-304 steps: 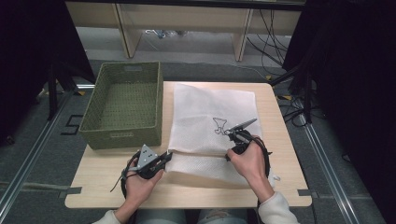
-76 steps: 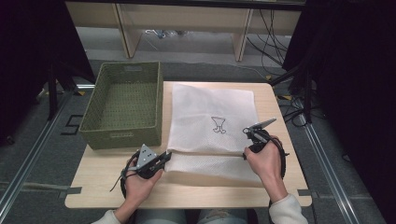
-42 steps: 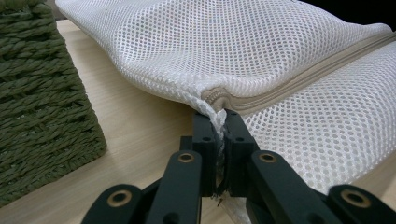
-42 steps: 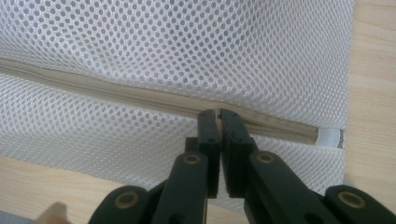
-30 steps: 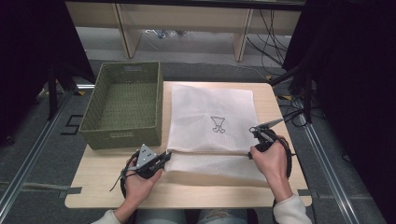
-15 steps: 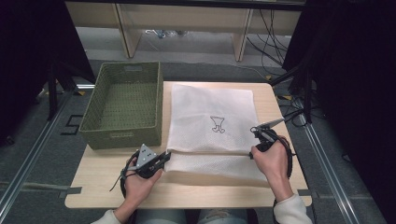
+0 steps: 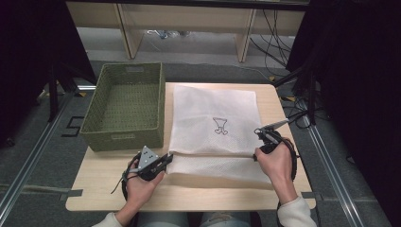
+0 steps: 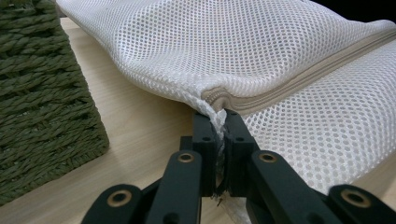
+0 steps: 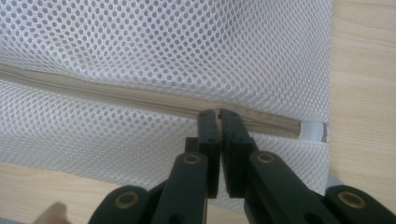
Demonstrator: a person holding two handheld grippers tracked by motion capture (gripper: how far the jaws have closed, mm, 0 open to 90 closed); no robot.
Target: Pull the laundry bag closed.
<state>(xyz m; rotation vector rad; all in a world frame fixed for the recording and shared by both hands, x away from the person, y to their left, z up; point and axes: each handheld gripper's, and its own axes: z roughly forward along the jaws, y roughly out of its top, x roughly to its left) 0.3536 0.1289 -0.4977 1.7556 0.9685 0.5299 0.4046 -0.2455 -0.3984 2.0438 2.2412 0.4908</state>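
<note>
Claws first: left gripper (image 8: 219, 140) has its jaws pinched on the corner of the white mesh bag (image 7: 215, 127), right at the end of the beige zipper (image 8: 299, 81), with a fold of netting caught between the pads. Right gripper (image 9: 218, 135) has its jaws pressed together at the zipper line near the far end, close to a small white tab (image 9: 314, 130); whether they nip the zipper pull or only rest on the mesh cannot be told. In the high view the left gripper (image 7: 156, 163) and right gripper (image 7: 265, 139) sit at opposite ends of that zipper line. Bag lies flat on the wooden table (image 7: 94, 184), spread across the middle and right, a small dark drawing (image 7: 220, 126) on its top. Judged as light, limp and floppy: it will sag and fold when lifted, netting may snag, so the stitched zipper band and corners look like the firmest places to grip. Green woven basket (image 7: 124, 106) stands just left of the bag, touching or nearly so, with nothing inside it.
</note>
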